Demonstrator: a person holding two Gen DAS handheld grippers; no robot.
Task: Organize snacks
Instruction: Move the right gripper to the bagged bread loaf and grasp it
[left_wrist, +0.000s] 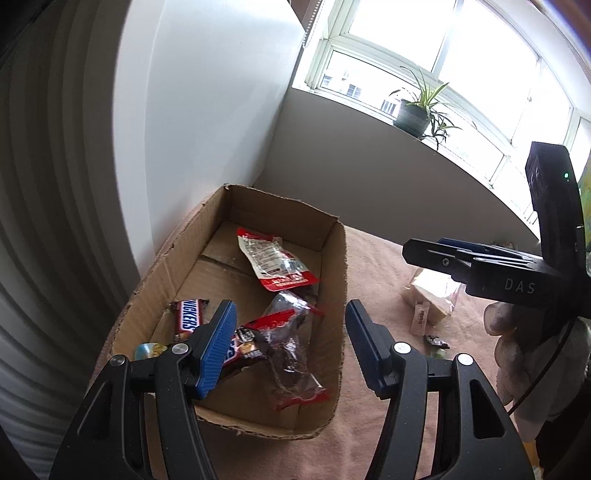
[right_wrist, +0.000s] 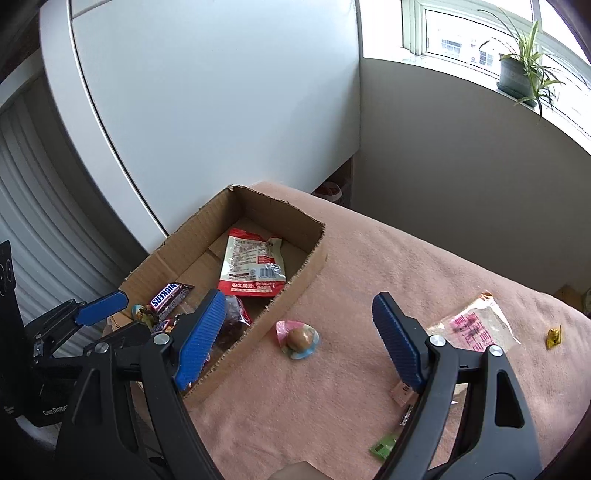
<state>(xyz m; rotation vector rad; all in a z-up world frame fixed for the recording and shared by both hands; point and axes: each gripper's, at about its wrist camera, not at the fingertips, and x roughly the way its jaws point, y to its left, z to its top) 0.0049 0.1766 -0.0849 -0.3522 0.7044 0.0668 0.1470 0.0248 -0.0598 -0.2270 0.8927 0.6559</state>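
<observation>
Left wrist view: my left gripper (left_wrist: 290, 347) hangs wide and empty over the near end of the box (left_wrist: 338, 295), where a Snickers (left_wrist: 188, 317) and a red-white packet (left_wrist: 275, 264) lie. My right gripper (right_wrist: 299, 339), also spread wide, holds nothing above the pink egg snack (right_wrist: 299, 339) on the cloth (right_wrist: 388, 258), just right of the box

Surface: pink cloth (right_wrist: 369, 280)
On it, left: cardboard box (right_wrist: 295, 284)
Centre: wrapped egg (right_wrist: 298, 339)
Right: clear packet (right_wrist: 476, 326), yellow candy (right_wrist: 554, 338)
Bottom: green sachet (right_wrist: 384, 445)
</observation>
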